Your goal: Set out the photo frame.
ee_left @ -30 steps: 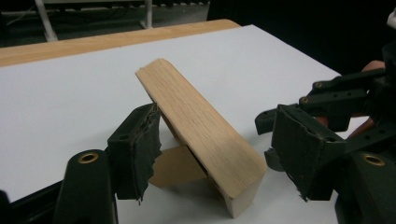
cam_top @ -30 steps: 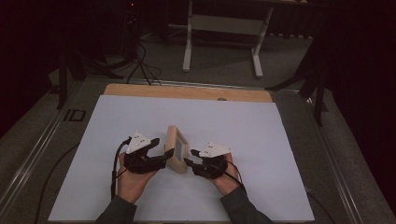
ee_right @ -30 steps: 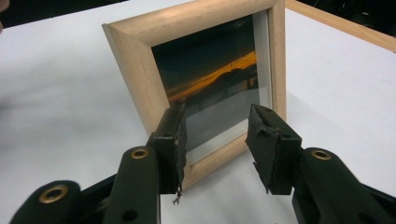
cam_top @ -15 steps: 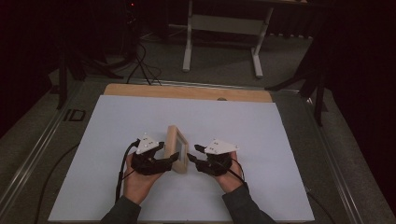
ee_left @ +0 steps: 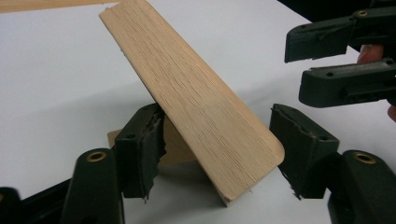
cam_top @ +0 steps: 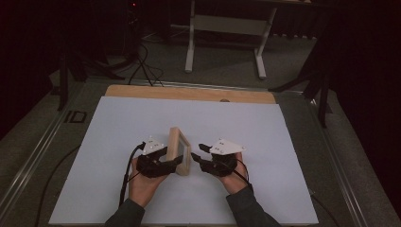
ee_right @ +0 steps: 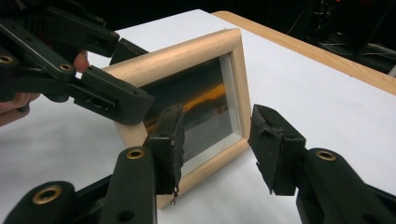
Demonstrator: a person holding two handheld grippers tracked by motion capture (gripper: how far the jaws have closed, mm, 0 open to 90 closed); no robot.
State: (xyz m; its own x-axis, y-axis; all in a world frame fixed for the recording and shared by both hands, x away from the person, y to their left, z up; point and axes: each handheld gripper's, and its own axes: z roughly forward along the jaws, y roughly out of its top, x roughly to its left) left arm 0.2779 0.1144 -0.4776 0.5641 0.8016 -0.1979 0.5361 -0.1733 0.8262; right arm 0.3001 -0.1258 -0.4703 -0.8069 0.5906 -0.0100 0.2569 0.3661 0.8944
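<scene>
A light wooden picture frame (cam_top: 179, 149) with a glass front stands on edge near the middle of the white table. My left gripper (cam_top: 177, 163) reaches in from the left, and its jaws straddle the frame's near end. In the left gripper view the frame's wooden side (ee_left: 196, 93) slants between the pads of the left gripper (ee_left: 219, 154). These jaws have just been closing around it, and a small gap remains at the right pad. My right gripper (cam_top: 197, 152) hovers open just right of the frame. Its pads (ee_right: 275, 144) face the glass of the frame (ee_right: 187, 60) with nothing between them.
A white sheet (cam_top: 283, 142) covers the table, with a bare wooden strip (cam_top: 189, 93) along the far edge. Beyond it, the legs of a metal stand (cam_top: 224, 23) rise from the dark floor. A cable (cam_top: 126, 170) trails from the left gripper.
The left gripper has sunk a little towards the table at the frame's near end. The right gripper and the frame stay almost where they were.
</scene>
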